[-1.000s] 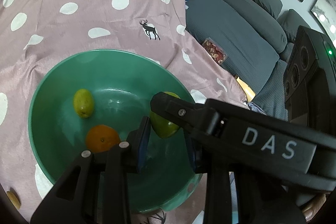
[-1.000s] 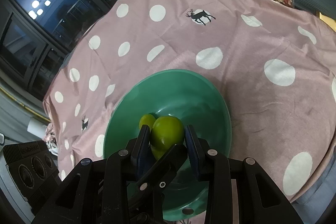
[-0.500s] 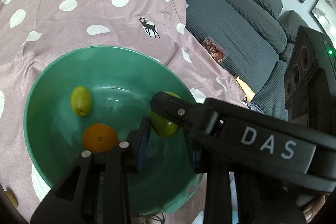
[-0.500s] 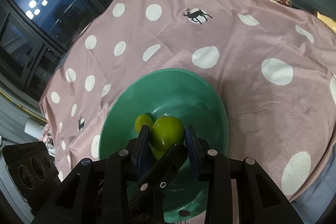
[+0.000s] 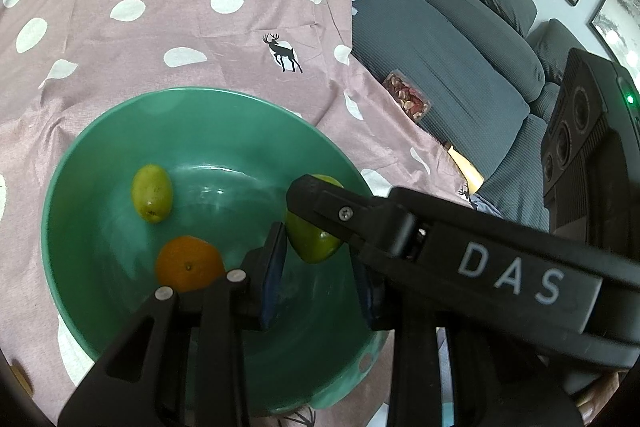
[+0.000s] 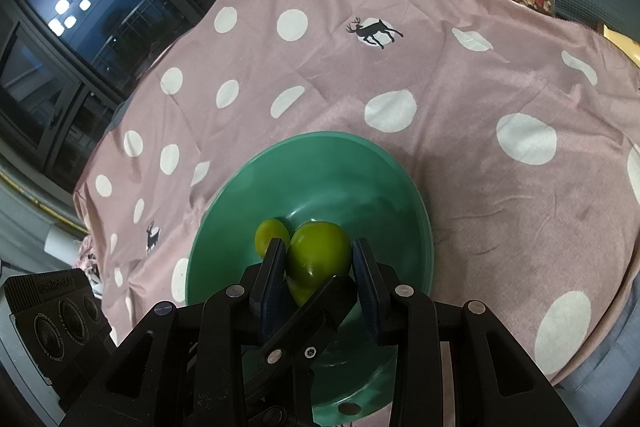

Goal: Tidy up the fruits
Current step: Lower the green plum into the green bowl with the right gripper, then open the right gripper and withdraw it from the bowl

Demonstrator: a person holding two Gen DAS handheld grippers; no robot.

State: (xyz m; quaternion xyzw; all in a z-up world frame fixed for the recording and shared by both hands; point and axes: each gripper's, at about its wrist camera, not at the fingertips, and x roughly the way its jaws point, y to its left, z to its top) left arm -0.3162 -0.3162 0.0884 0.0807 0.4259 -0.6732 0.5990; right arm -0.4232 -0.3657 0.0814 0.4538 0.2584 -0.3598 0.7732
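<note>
We hold the green fruit (image 6: pixel 318 254) clamped in the right gripper (image 6: pixel 319 273) at frame centre over the green bowl (image 6: pixel 404 187). Lower before releasing, clear of the orange (image 5: pixel 188 263); the left gripper (image 5: pixel 320 267) stands open, empty.

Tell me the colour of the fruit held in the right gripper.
Green. The fruit sits between the right gripper's blue pads over the teal bowl, clearest in the right wrist view.

Green bowl (image 5: pixel 100 163) on a dotted pink cloth (image 5: pixel 200 39), small green fruit (image 5: pixel 152 193) and orange (image 5: pixel 188 263) inside, right gripper (image 5: pixel 320 211) clamping a green fruit (image 5: pixel 310 245) above the bowl, grey sofa (image 5: pixel 460 59) behind.
</note>
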